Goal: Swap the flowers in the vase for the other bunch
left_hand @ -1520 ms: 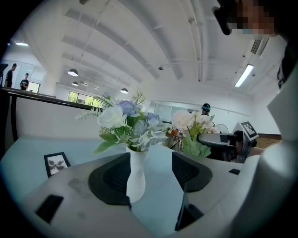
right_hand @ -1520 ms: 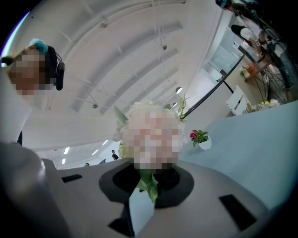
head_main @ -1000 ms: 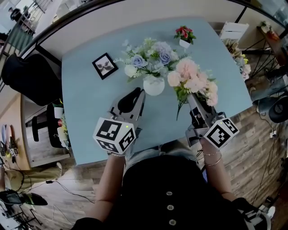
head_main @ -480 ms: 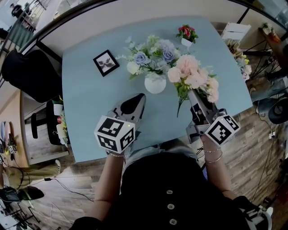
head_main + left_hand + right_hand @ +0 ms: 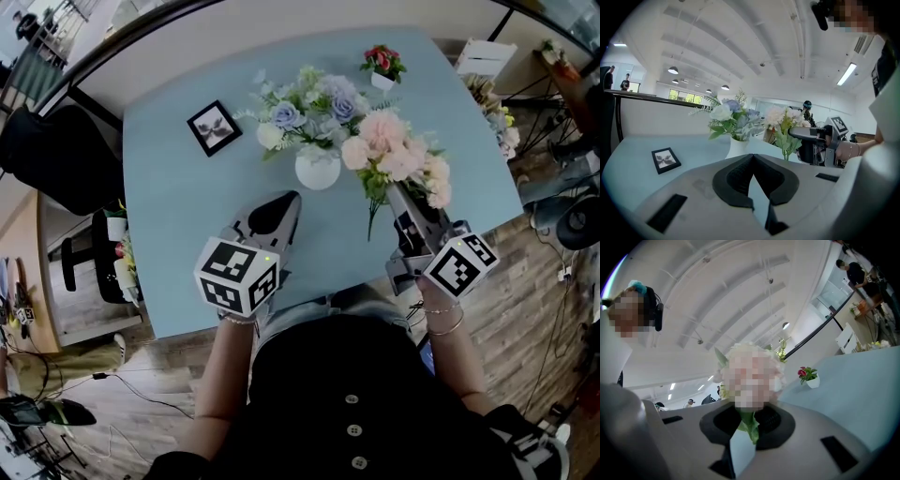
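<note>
I've got the pink bunch (image 5: 396,157) clamped in the right gripper (image 5: 392,193). The right gripper view shows a green leaf and stem pinched between its 2 pads (image 5: 774,421), with the blooms right above them. I judge it is held there so it can go in as soon as the vase is free. It sits right of centre in the head view, with its stem ends trailing down-left below the jaws; I cannot tell whether they touch the table (image 5: 178,216). Just beside it, at upper centre, stands the white vase (image 5: 318,172) with the blue and white bunch (image 5: 305,111) in it — so the swap is not yet done, and the old flowers have to come out first. The left gripper (image 5: 287,200) is closed on nothing: in its own view the jaw tips meet, with only bare table showing through the slit below them. It lies low, left of centre, with its nose aimed up-right at the vase, near it but apart. Both grippers reach in from the bottom edge, the right one angled up-left toward the blooms. As I read it, the left jaws must open before they can take the blue stems at the vase mouth. A small framed picture (image 5: 214,127) at upper left and a little pot of red flowers (image 5: 382,66) at the top are well clear of all this.
</note>
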Demonstrator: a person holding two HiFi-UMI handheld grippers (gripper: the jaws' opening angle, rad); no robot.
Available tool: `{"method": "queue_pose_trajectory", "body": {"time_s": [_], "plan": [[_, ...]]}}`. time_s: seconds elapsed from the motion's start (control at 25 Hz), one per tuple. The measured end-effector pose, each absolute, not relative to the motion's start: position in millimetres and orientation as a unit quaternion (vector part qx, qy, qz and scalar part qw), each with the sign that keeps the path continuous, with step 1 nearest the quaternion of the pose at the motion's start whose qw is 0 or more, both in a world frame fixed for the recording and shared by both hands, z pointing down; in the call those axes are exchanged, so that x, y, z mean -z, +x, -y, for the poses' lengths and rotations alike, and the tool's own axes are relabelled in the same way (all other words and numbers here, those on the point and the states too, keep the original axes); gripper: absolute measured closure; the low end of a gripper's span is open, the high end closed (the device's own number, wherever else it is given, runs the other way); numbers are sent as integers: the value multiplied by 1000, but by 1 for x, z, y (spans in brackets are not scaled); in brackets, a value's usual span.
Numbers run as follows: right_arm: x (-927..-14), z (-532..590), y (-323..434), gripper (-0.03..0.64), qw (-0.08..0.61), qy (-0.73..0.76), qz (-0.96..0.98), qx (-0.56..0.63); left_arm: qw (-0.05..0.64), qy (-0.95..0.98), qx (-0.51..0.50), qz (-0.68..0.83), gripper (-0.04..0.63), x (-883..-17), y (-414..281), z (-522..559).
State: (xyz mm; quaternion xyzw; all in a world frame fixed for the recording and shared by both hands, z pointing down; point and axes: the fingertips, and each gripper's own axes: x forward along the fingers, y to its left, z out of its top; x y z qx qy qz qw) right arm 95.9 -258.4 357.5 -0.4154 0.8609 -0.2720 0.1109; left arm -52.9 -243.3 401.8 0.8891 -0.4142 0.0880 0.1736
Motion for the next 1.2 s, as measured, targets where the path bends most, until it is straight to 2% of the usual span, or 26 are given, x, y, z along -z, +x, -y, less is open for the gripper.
{"method": "queue_pose_trajectory", "body": {"time_s": [0.68, 1.2], "plan": [[-346, 248, 101, 549, 49, -380, -893, 237, 179, 891, -70, 412, 584, -397, -51, 237], [-346, 248, 106, 549, 54, -389, -887, 243, 194, 892, -51, 406, 584, -399, -49, 237]]}}
